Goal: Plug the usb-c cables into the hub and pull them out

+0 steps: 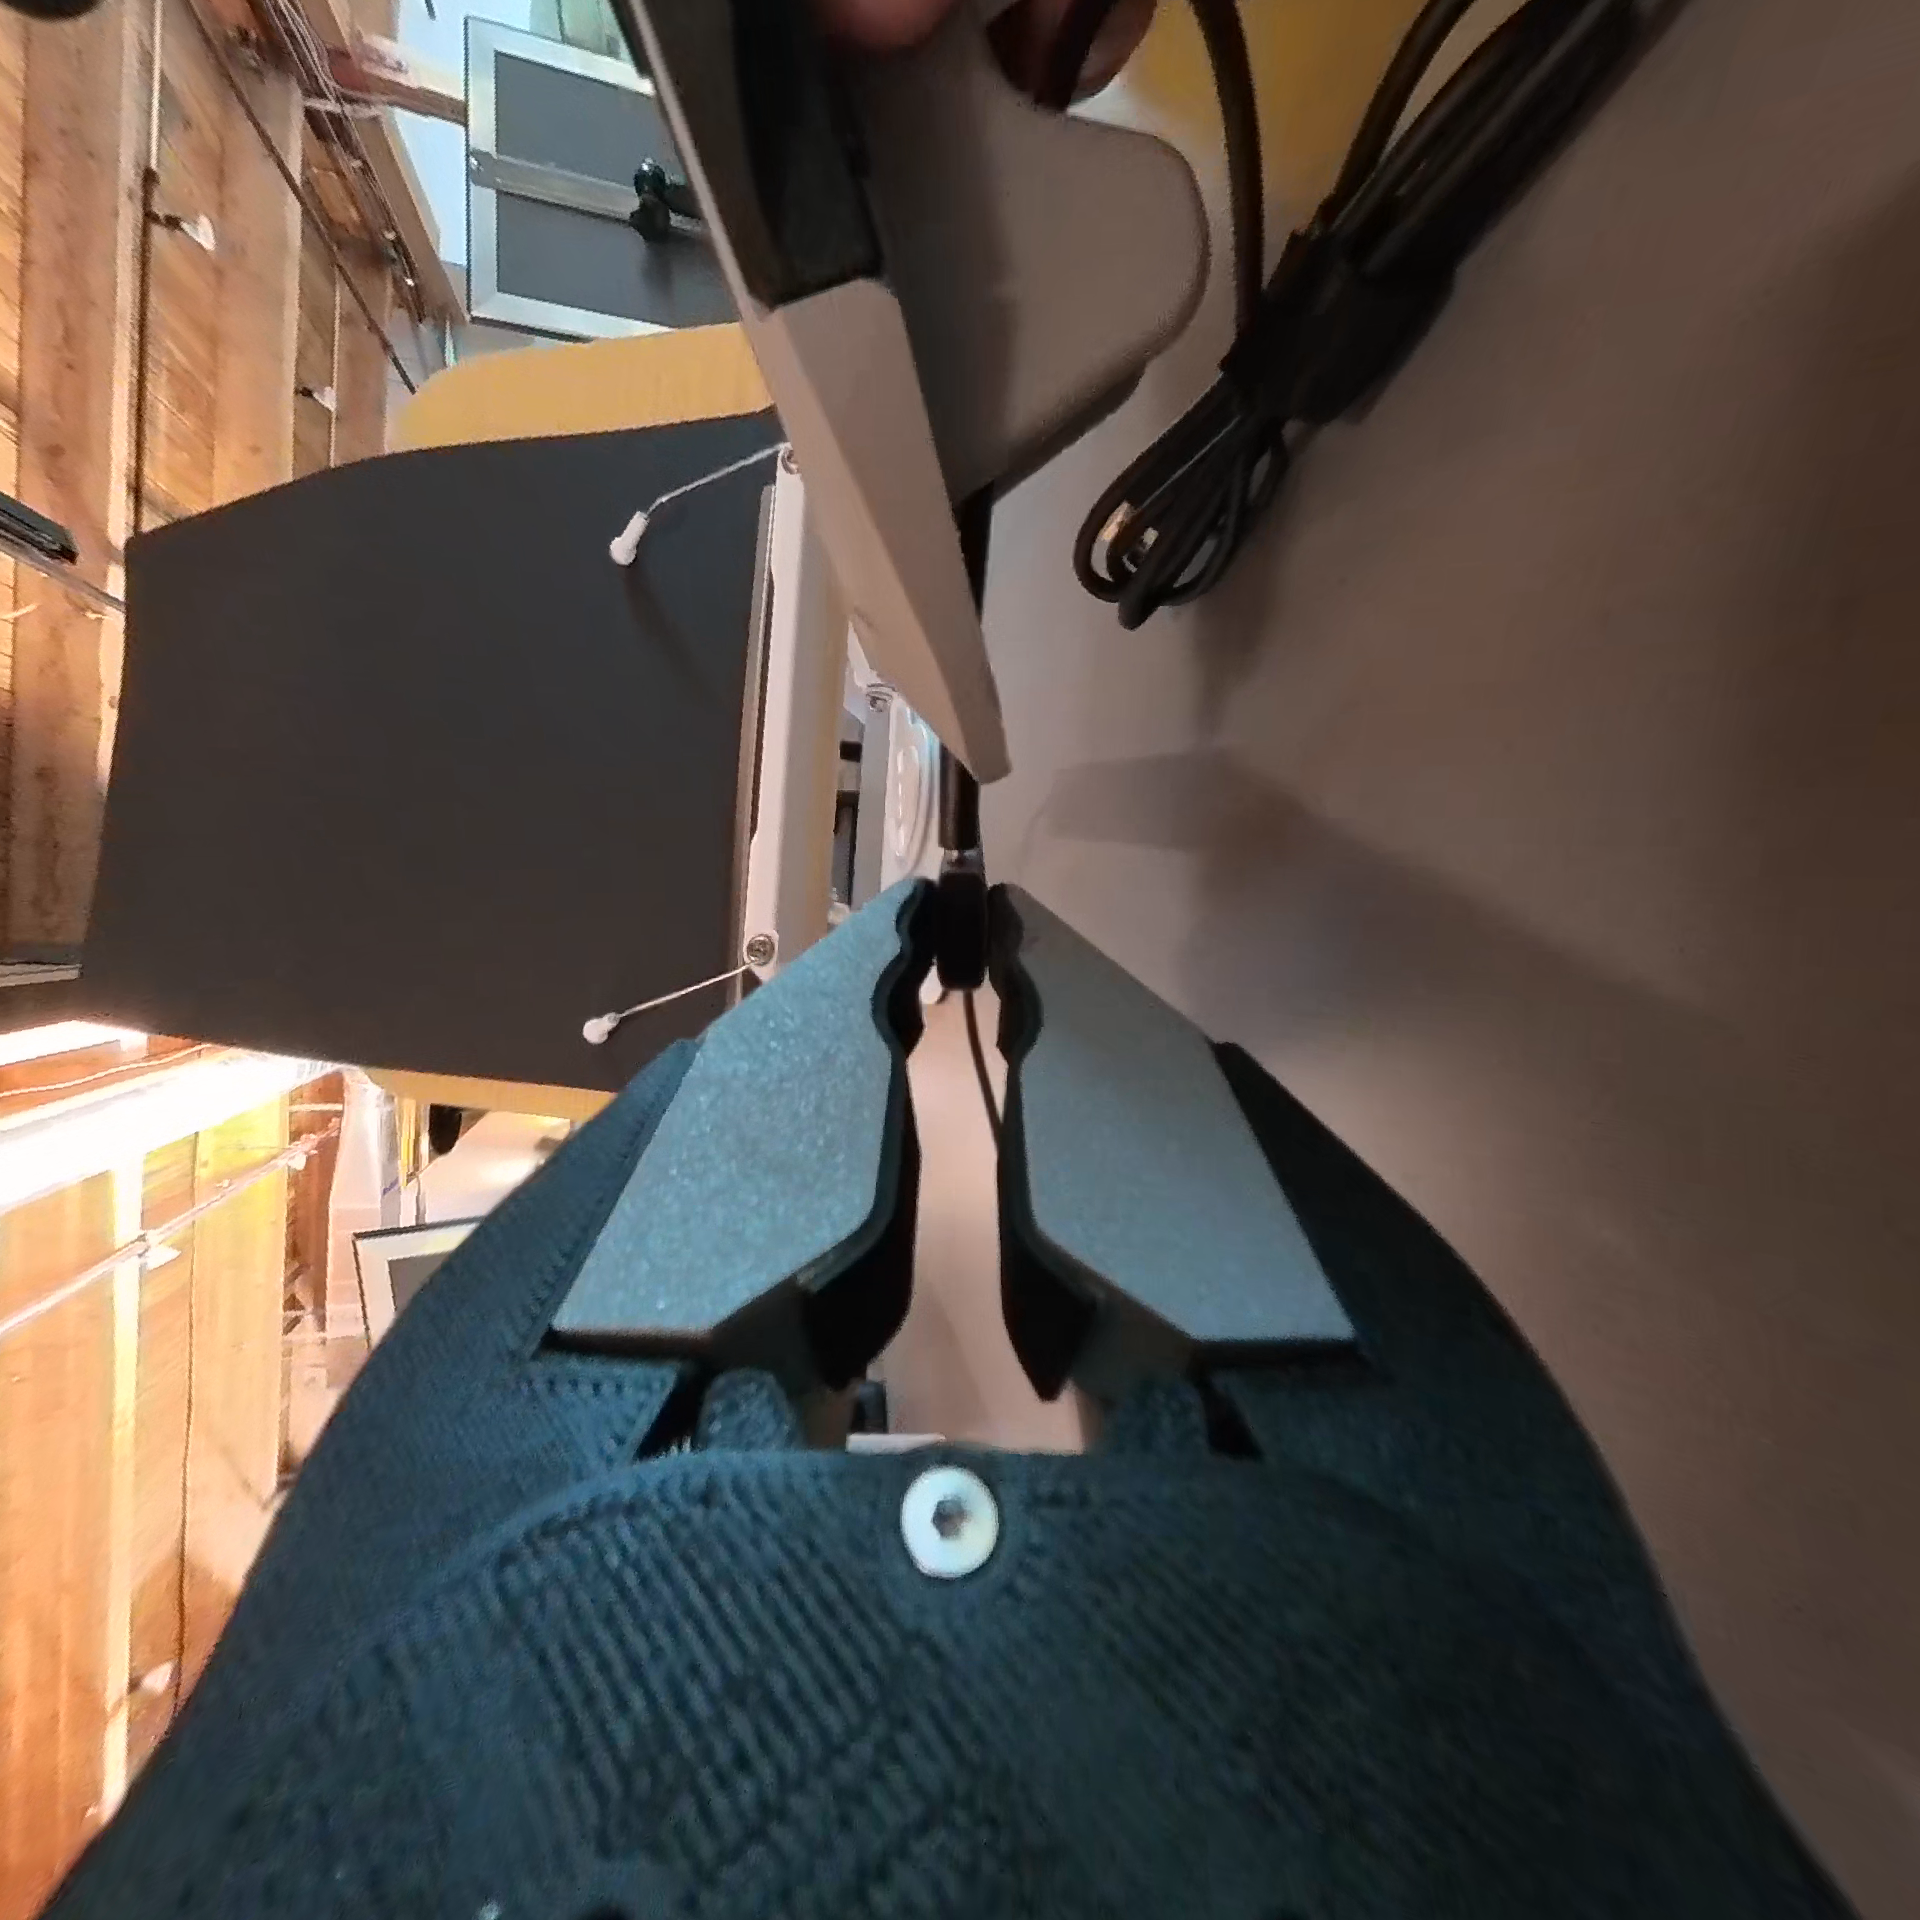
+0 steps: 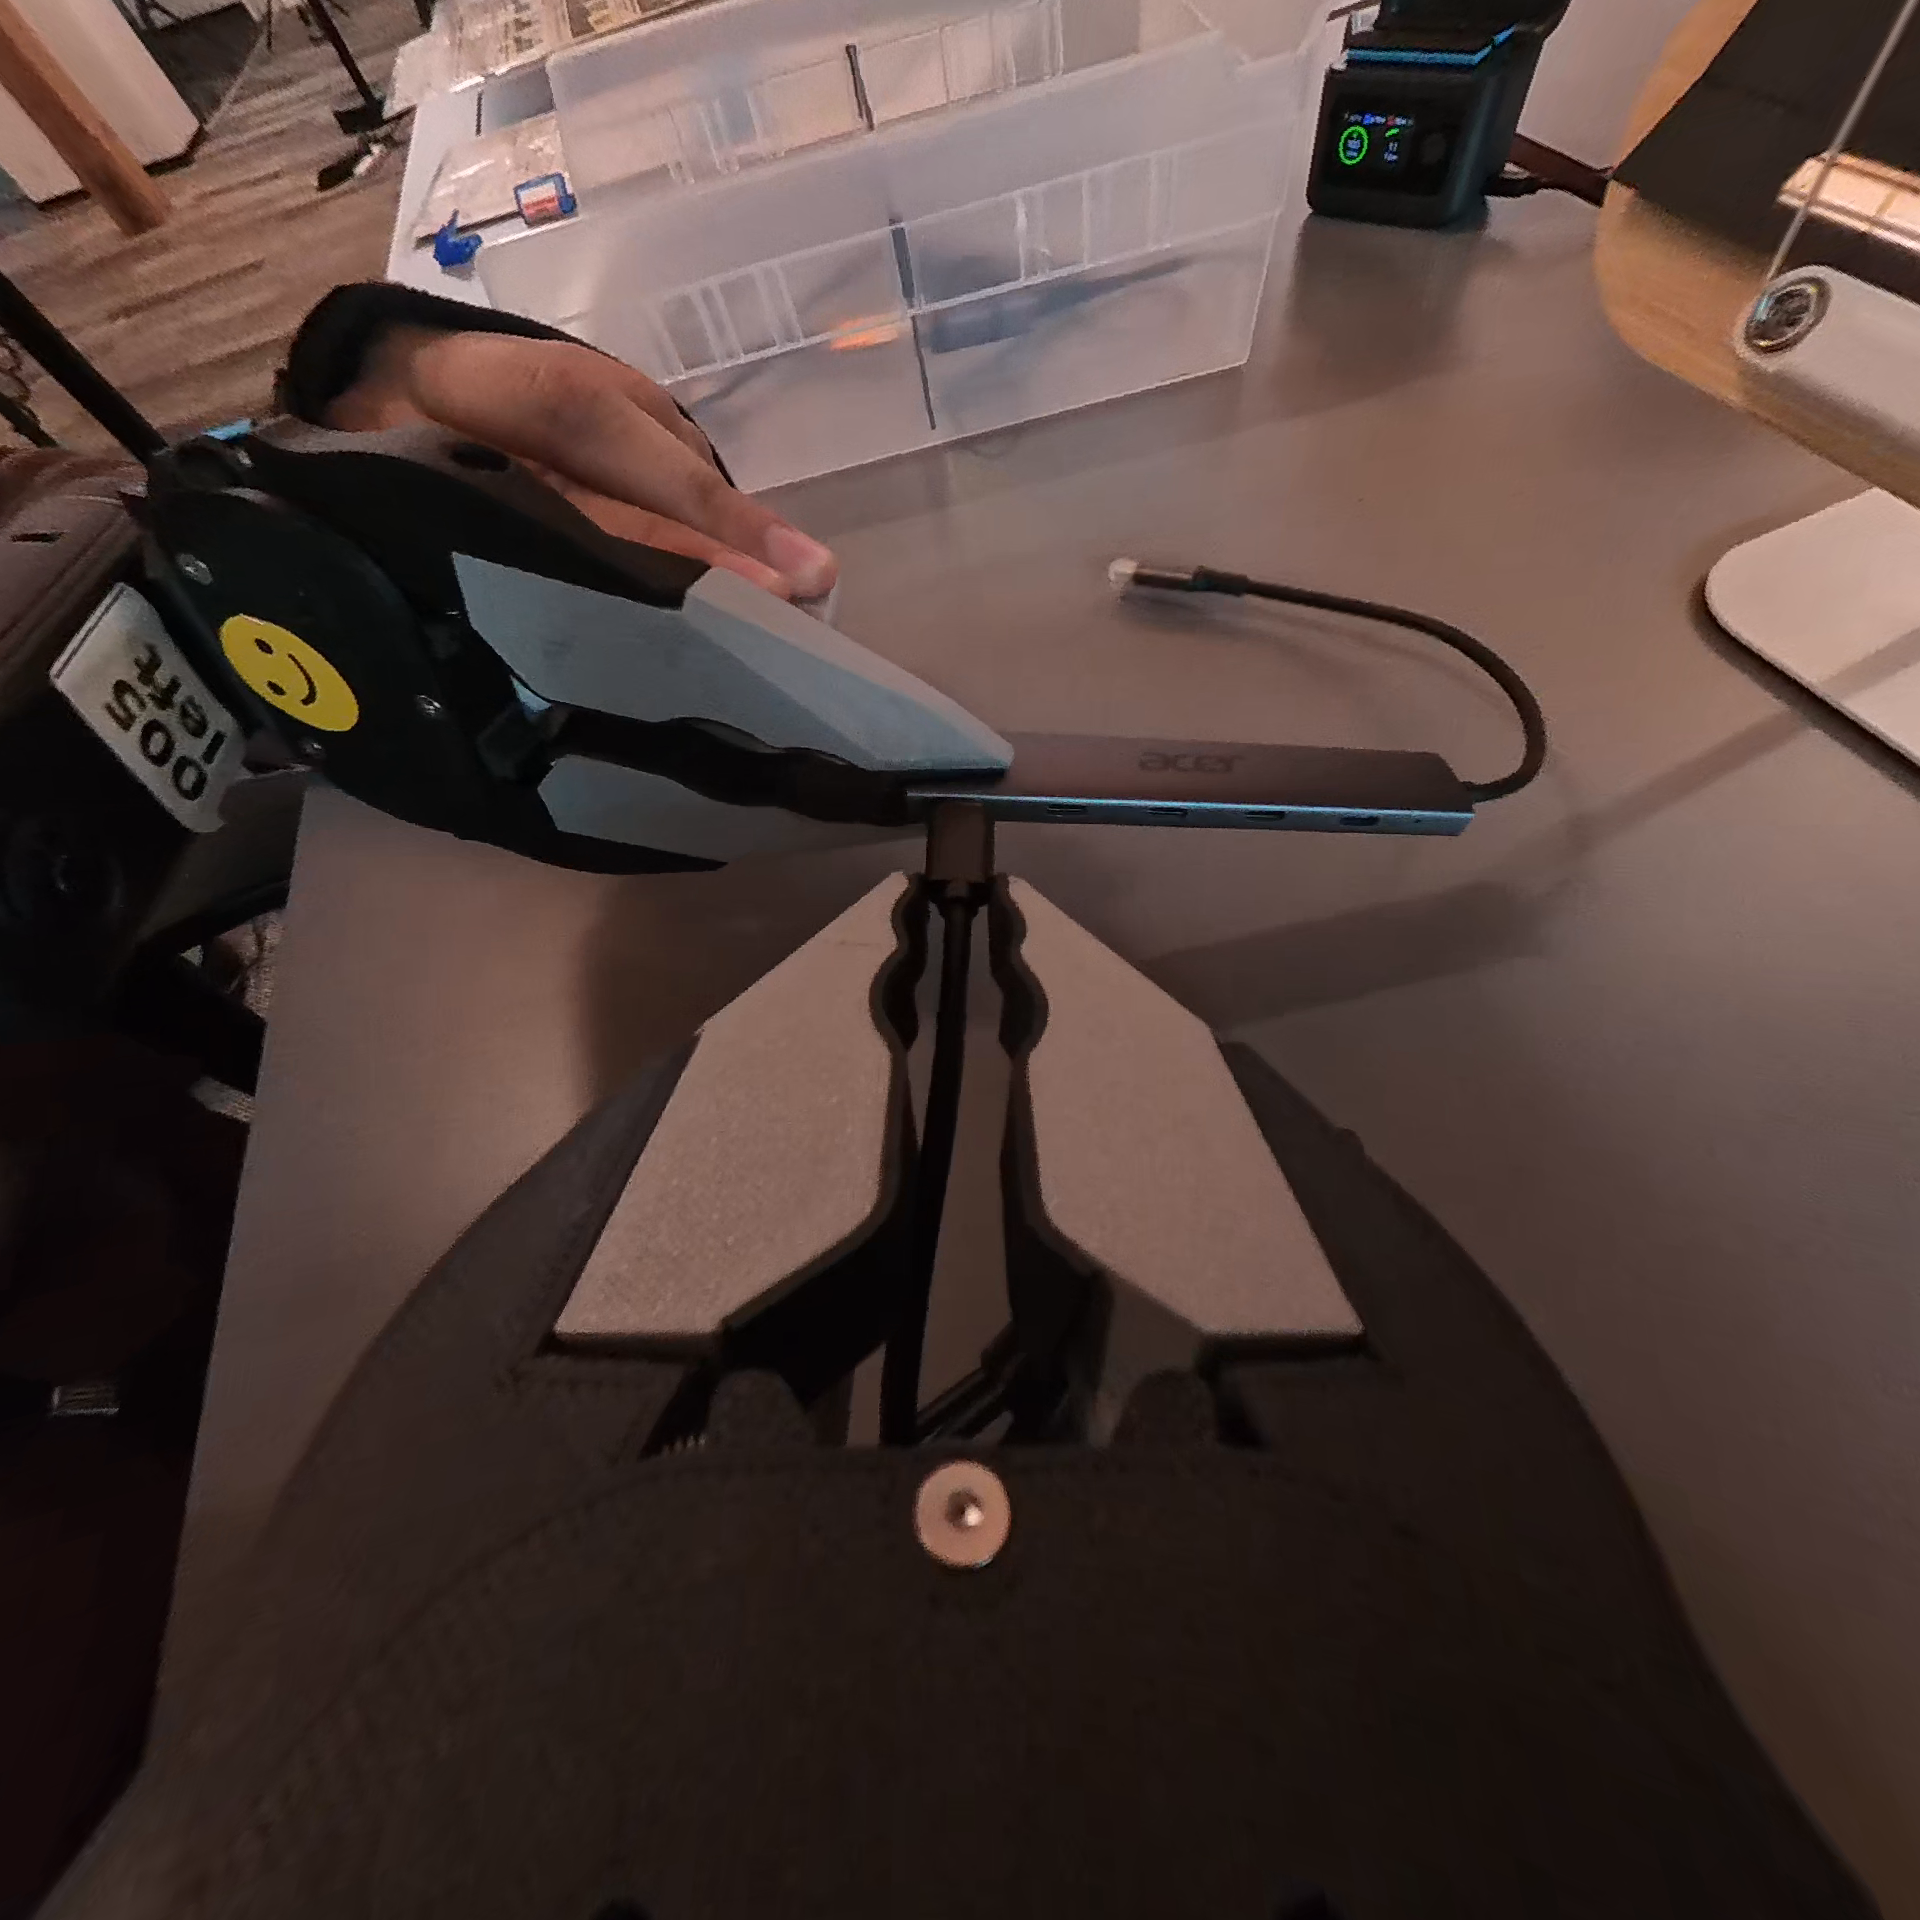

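Observation:
A slim grey USB hub [image 2: 1226,774] is held level just above the grey table [image 2: 1351,1091]. My left gripper [image 1: 961,906] is shut on the hub's near end [image 1: 961,940]; in the right wrist view it comes in from the left [image 2: 940,784], with a hand on it. My right gripper [image 2: 958,891] is shut on a black USB-C cable [image 2: 940,1091] just behind its plug [image 2: 956,840]. The plug sits in the hub's leftmost side port. The hub's own lead [image 2: 1455,644] loops back to a loose plug [image 2: 1138,575] lying on the table. The right gripper's finger [image 1: 904,499] shows at the top of the left wrist view.
Translucent plastic bins [image 2: 883,208] stand at the back of the table. A small dark device with a lit screen [image 2: 1392,145] is at the back right. A white stand base [image 2: 1829,613] is at the right edge. A black cable bundle [image 1: 1247,416] lies on the table. Only a small space, under 4 cm, lies between the two pairs of fingers.

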`<state>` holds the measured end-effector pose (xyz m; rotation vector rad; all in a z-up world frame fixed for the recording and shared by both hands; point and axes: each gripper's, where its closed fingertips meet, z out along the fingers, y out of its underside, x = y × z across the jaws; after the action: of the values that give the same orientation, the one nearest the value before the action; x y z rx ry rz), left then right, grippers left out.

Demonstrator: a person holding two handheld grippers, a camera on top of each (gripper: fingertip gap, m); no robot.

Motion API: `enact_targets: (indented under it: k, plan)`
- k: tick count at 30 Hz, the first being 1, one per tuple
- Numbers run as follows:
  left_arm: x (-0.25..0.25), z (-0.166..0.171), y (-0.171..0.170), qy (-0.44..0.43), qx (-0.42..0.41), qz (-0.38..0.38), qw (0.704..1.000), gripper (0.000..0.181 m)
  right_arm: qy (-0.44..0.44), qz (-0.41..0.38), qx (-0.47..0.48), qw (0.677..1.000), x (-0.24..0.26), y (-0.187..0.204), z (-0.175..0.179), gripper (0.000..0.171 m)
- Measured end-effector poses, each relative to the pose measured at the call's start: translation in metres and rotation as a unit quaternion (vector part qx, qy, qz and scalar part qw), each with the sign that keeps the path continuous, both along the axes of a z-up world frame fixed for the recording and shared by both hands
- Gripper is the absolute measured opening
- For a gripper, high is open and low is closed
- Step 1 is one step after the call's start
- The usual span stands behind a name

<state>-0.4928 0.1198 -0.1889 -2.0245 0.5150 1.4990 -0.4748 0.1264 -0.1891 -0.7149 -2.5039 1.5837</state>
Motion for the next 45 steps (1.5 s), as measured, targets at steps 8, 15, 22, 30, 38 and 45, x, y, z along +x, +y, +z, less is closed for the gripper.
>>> enact_targets:
  k: [8, 15, 22, 30, 38, 45]
  plan:
    - [0.003, -0.003, -0.002, -0.011, -0.012, 0.019, 1.000, 0.005, -0.005, 0.000, 0.000, 1.000, 0.000, -0.004, -0.007, 0.008]
    - [0.007, -0.011, -0.003, -0.014, -0.032, -0.006, 0.999, 0.005, -0.017, 0.015, -0.012, 1.000, 0.001, -0.005, -0.008, 0.008]
    - [0.006, -0.011, -0.002, -0.010, -0.029, 0.002, 1.000, 0.005, -0.011, 0.009, -0.008, 1.000, -0.001, -0.005, -0.009, 0.008]
    - [-0.005, -0.007, -0.002, -0.046, -0.003, 0.010, 0.999, 0.008, -0.024, -0.007, -0.013, 1.000, -0.010, -0.002, -0.003, 0.009]
    - [-0.015, 0.021, -0.013, -0.229, 0.187, -0.047, 0.954, 0.008, 0.095, -0.113, -0.068, 0.987, -0.036, 0.045, 0.059, 0.044]
    - [-0.013, 0.070, -0.031, -0.383, 0.375, -0.129, 0.834, 0.008, 0.037, -0.149, -0.175, 0.972, -0.047, 0.073, 0.073, 0.036]
